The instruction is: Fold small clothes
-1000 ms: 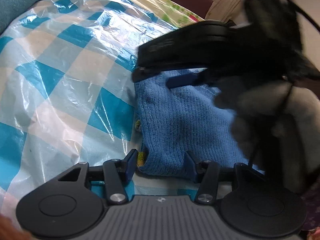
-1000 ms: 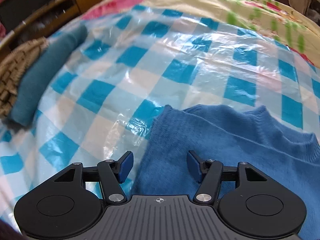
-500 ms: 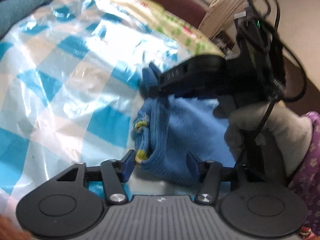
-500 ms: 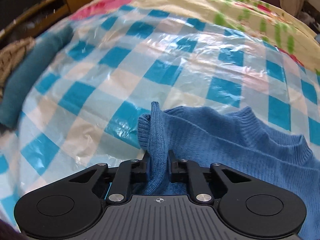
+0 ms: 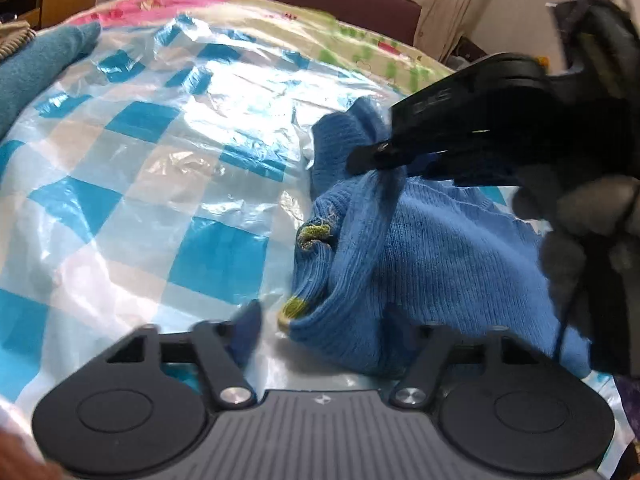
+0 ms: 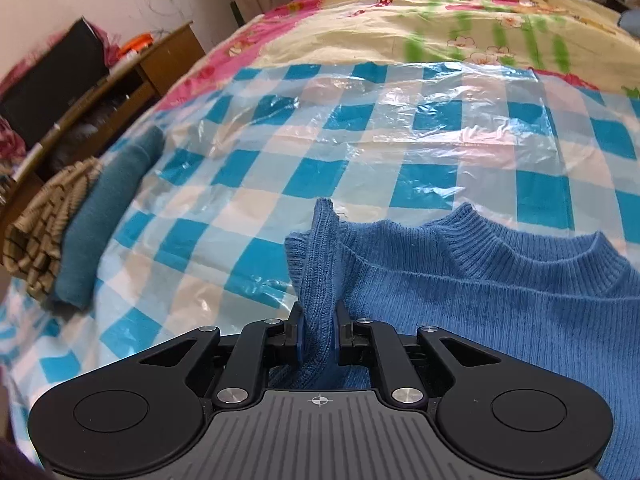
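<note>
Right hand-held gripper [image 6: 318, 338] pinching ribbed blue knit sweater [image 6: 500, 320] (raised fold), left hand-held gripper [image 5: 340, 332] closing around hem, crinkly checked plastic sheet [image 6: 280, 168]

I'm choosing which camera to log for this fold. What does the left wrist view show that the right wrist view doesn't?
Only the left wrist view: the right gripper from outside, a gloved hand, the sweater's yellow-green trim, and the left gripper, its jaws closing around the hem. Only the right wrist view: the ribbed collar, a striped knit and a wooden desk. Both: the blue sweater, the checkered plastic sheet and a folded teal garment.
</note>
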Motion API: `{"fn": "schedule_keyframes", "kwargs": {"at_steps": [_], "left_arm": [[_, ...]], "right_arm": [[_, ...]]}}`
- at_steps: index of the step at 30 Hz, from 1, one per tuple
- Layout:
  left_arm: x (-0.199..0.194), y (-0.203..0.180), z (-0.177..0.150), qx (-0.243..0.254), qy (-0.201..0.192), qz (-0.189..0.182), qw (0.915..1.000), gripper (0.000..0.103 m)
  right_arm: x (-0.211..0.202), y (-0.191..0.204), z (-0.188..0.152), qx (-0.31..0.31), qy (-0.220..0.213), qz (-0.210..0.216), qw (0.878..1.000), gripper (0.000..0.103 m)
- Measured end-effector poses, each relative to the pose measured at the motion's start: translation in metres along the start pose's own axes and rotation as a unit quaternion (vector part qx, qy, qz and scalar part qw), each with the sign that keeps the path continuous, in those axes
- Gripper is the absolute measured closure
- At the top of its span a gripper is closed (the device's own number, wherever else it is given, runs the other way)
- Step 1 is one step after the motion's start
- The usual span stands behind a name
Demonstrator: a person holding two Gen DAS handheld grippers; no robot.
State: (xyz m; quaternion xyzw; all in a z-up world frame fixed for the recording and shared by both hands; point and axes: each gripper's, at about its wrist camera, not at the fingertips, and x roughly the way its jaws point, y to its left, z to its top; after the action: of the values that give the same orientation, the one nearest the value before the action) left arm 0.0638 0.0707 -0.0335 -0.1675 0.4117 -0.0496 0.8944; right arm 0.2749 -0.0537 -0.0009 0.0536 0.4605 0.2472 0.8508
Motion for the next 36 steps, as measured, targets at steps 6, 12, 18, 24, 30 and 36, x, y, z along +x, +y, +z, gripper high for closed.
{"fn": "schedule_keyframes", "kwargs": {"at_steps": [6,12,18,24,30,36], "left_arm": [[-0.001,-0.029,0.007,0.019,0.002,-0.044,0.9989,0.08],[-0.014,-0.102,0.021,0.097,-0.016,-0.117,0.9883,0.08],[0.02,-0.17,0.005,0.174,0.021,-0.147,0.9735,0.08],[0.05,-0.204,-0.028,0.227,0.063,-0.12,0.9645,0.08],[0.048,-0.21,-0.024,0.234,0.059,-0.112,0.964,0.08],[0.049,-0.221,-0.029,0.263,0.05,-0.108,0.9574,0.08]], "right_arm": [[-0.04,-0.032,-0.001,0.034,-0.031,0.035,0.998,0.092],[-0.106,-0.09,-0.009,0.081,-0.091,0.045,0.991,0.092],[-0.136,-0.17,-0.038,0.156,-0.118,0.028,0.98,0.092],[-0.118,-0.217,-0.079,0.217,-0.092,0.029,0.971,0.086],[-0.118,-0.224,-0.076,0.232,-0.103,0.075,0.964,0.059],[-0.111,-0.213,-0.065,0.191,-0.088,0.055,0.976,0.073]]}}
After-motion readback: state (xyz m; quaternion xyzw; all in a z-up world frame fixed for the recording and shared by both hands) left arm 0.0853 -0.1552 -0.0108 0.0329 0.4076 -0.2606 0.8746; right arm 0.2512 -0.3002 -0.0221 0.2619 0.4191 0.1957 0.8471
